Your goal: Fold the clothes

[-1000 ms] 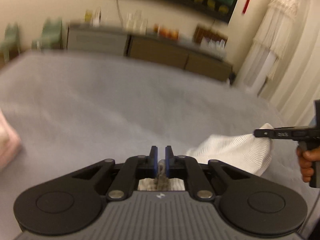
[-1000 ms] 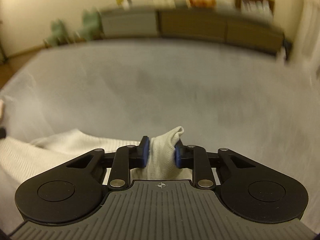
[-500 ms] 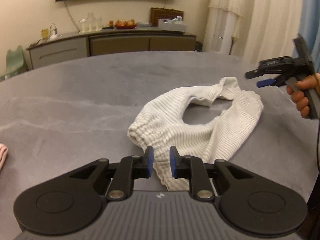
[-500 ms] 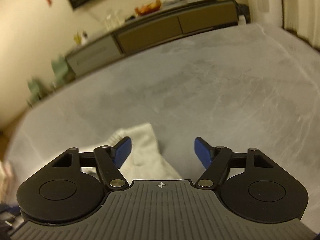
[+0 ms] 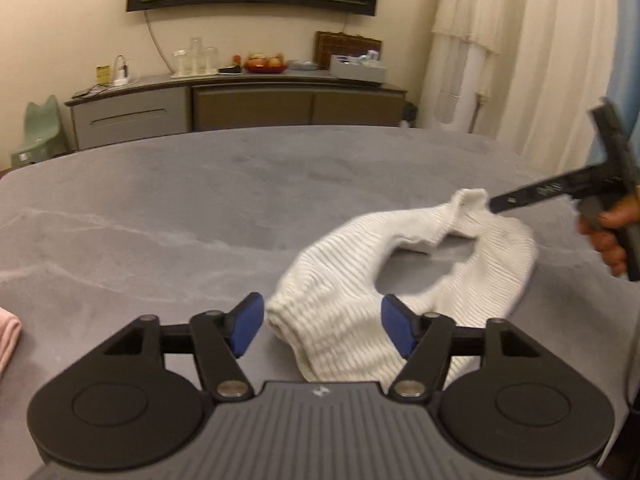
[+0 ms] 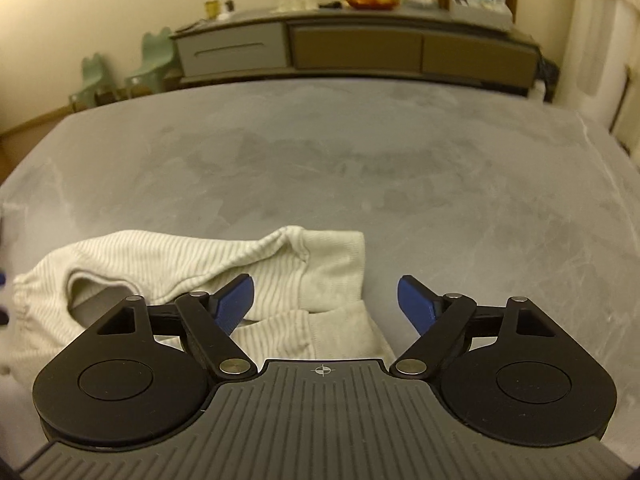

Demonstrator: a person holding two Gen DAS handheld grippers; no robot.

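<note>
- Nearest in the left wrist view, the left hand-held gripper (image 5: 322,330) is released, its blue pads spread wide with nothing between them, poised just above the waistband end of the garment.
- The right hand-held gripper (image 6: 325,306) is likewise released, its pads parted over the two cuffs; from the left wrist view it shows as a dark bar held by a hand (image 5: 610,236), its tip close to the raised cuff.
- The white ribbed trousers (image 5: 360,280) lie on the grey bench (image 5: 200,208) towards its near right edge, the two legs curving round to meet and leaving a bare oval of bench between them; one cuff lies over the other (image 6: 320,264).
- Judged from this, the legs appear brought together, so one lengthwise fold seems made, but loosely: the legs do not lie flat on each other and the cloth is rumpled. What seems left is to square it and fold it shorter.
- At the near left edge a strip of pink cloth (image 5: 8,340) shows; whether it is folded cannot be told.
- Count: two hand-held grippers, one pair of white trousers, one pink piece, one bench.
- Farthest, one long sideboard (image 5: 240,104) stands against the wall with one bowl of fruit (image 5: 266,63) on top.
</note>
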